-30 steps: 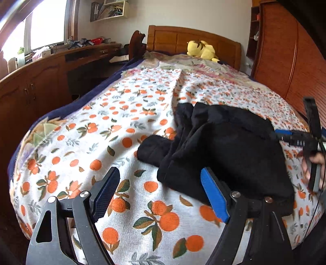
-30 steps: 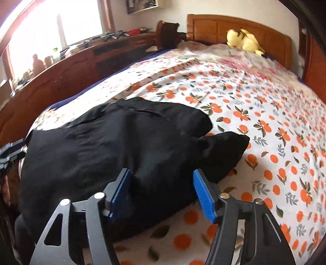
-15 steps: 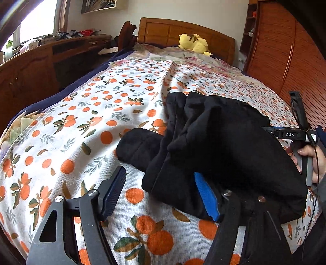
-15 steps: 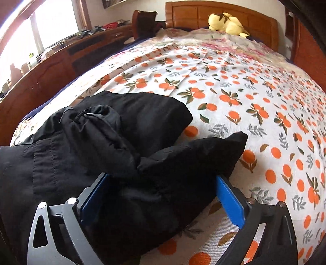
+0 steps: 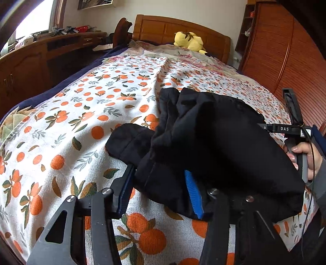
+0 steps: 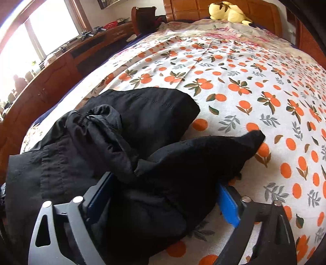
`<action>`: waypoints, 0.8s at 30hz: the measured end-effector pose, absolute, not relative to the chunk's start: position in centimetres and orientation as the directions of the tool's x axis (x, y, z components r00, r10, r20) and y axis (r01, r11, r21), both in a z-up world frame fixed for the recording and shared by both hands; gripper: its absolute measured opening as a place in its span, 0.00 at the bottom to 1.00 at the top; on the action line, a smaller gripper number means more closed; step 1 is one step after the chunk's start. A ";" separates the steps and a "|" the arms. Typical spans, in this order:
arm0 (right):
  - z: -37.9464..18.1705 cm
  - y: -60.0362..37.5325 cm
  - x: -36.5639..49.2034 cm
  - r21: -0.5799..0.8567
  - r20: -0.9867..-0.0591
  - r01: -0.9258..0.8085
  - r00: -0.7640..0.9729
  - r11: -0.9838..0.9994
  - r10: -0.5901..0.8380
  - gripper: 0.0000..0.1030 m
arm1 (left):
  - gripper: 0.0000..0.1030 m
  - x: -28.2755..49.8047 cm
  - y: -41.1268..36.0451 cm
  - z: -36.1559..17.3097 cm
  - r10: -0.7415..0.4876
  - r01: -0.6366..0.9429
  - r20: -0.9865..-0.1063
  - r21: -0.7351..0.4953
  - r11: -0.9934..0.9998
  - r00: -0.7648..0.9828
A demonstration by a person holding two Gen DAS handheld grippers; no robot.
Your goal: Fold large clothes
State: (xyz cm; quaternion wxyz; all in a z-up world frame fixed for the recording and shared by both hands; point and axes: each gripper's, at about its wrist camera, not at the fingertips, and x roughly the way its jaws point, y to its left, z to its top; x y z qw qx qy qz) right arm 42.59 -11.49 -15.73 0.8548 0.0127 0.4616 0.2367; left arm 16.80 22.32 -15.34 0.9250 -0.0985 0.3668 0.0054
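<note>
a wide bed (image 5: 114,106) fills the room, covered with a white sheet (image 6: 234,85) printed with oranges and green leaves. at its far end stands a wooden headboard (image 5: 179,32), and a yellow plush toy (image 5: 189,41) lies just in front of it. along the left side runs a long brown wooden cabinet (image 5: 26,69) with small things on its top. above it a window (image 6: 30,38) gives strong daylight. on the right side stands a tall reddish wooden wardrobe (image 5: 281,61). the far wall (image 5: 142,10) is pale, with a framed picture (image 5: 94,3) high on it.
</note>
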 end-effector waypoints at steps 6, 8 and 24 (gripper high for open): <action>-15.3 -12.1 42.3 0.294 -0.755 -0.398 0.461 0.869 0.467 0.53 | 0.31 16.7 22.8 -15.6 -0.116 -0.055 -0.668 -0.230 0.972 0.735; -14.7 -11.9 41.8 0.276 -0.739 -0.403 0.492 0.873 0.461 0.43 | 0.23 16.4 22.8 -15.4 -0.139 -0.036 -0.648 -0.248 0.968 0.749; -7.4 7.3 36.9 0.060 -0.634 -0.656 0.557 0.752 0.536 0.13 | 0.14 7.6 34.5 -9.6 0.103 -0.237 -0.542 -0.184 0.954 0.834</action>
